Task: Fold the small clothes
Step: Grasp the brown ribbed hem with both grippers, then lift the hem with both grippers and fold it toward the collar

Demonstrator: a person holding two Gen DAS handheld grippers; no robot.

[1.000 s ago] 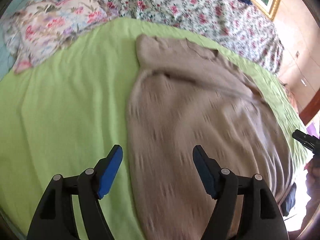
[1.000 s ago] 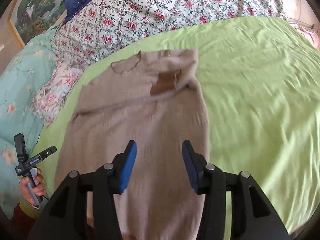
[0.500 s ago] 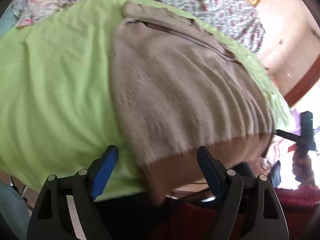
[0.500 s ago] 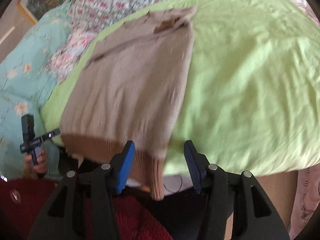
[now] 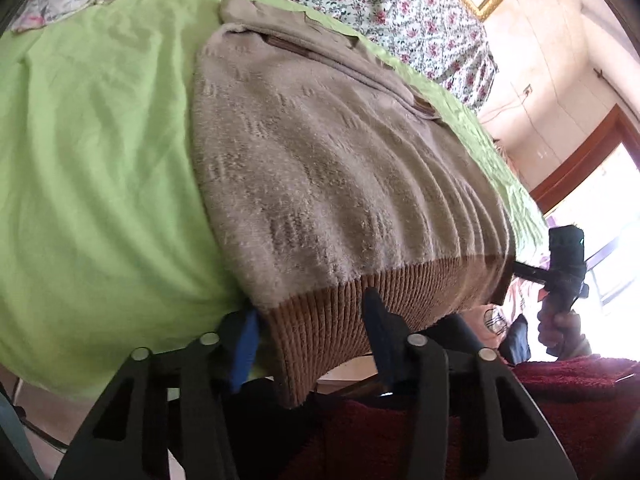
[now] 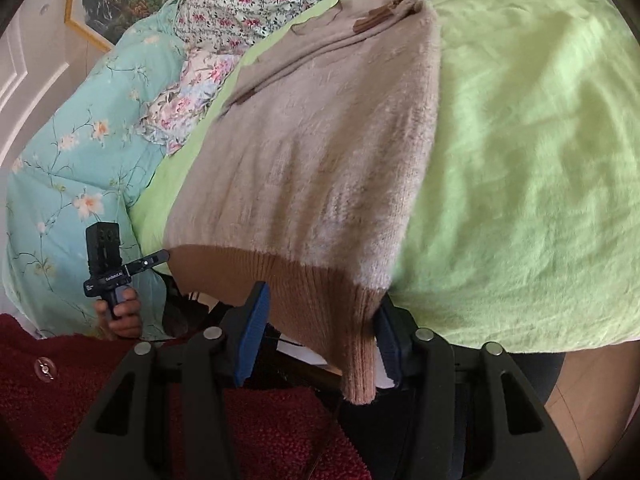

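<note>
I operate 2 tools at the bed's near edge. The sweater (image 5: 320, 152) lies flat on the green sheet (image 5: 100, 140), collar at the far end, and its brown ribbed hem (image 5: 360, 308) hangs over the near edge of the bed.

Left tool (image 5: 310, 332): fingers apart, straddling the hem's left corner, not closed on it. Right tool (image 6: 320, 328): fingers apart, straddling the hem's right corner (image 6: 360, 344), not closed on it.

Procedure, as I judge it:
1. Seat each corner deep between the pads, ribbing fully inside.
2. Close both tools together, so the hem stays level.
3. Lift clear of the sheet, then carry the hem toward the collar without dragging the knit.

Count: 1 sweater, 1 hem, 2 tools, 1 green sheet, 1 floral quilt (image 5: 360, 4), 1 framed picture (image 6: 116, 0).
</note>
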